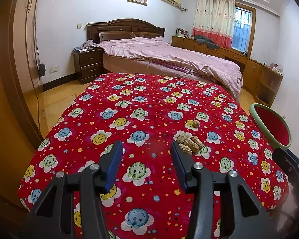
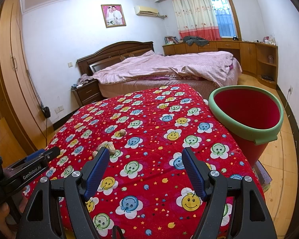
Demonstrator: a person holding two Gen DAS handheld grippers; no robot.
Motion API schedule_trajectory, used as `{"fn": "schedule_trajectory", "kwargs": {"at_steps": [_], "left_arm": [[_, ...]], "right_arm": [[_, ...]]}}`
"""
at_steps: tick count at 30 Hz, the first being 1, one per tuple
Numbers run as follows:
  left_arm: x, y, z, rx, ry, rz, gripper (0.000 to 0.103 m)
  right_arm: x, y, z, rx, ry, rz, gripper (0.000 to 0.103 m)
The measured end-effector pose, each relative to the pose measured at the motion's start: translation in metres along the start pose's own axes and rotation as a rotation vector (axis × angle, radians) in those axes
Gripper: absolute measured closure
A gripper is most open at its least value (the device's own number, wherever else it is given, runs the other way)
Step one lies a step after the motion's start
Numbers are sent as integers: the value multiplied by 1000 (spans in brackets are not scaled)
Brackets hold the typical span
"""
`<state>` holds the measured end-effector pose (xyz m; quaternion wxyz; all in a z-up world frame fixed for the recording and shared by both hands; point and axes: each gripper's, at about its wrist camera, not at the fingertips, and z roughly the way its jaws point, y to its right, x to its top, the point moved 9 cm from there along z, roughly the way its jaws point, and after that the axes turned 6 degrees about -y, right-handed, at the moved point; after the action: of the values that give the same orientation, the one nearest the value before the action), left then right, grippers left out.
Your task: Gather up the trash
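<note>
Your left tongs hover just above the red smiley-flower quilt, jaws parted to a middling gap with nothing between the blue pads. Your right tongs hang over the same quilt, spread wider and equally empty. Taking the quilt as your landmark: a small cluster of peanut shells lies on it just past the tip of your left tongs' right-hand finger, slightly outside the gap, and in the right wrist view the same cluster peeks out just behind the right tongs' left-hand finger. One loose shell sits on the quilt a little farther on, apart from the cluster; the right view shows it too. At the quilt's right edge stands the red bucket with a green rim, its mouth tilted toward you and its inside bare red; the left view catches only part of it. Beyond the quilt's far end is a bed with a pink cover, a dark nightstand beside it, and a wooden wardrobe along the wall off the quilt's left side.
</note>
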<state>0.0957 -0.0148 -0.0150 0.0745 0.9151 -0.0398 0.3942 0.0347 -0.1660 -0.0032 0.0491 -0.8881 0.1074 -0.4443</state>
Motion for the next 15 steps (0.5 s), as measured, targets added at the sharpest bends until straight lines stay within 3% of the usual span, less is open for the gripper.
{"fn": "schedule_trajectory", "kwargs": {"at_steps": [15], "left_arm": [[0,0,0,1,2,1,53]], "right_arm": [[0,0,0,0,0,0,27]]}}
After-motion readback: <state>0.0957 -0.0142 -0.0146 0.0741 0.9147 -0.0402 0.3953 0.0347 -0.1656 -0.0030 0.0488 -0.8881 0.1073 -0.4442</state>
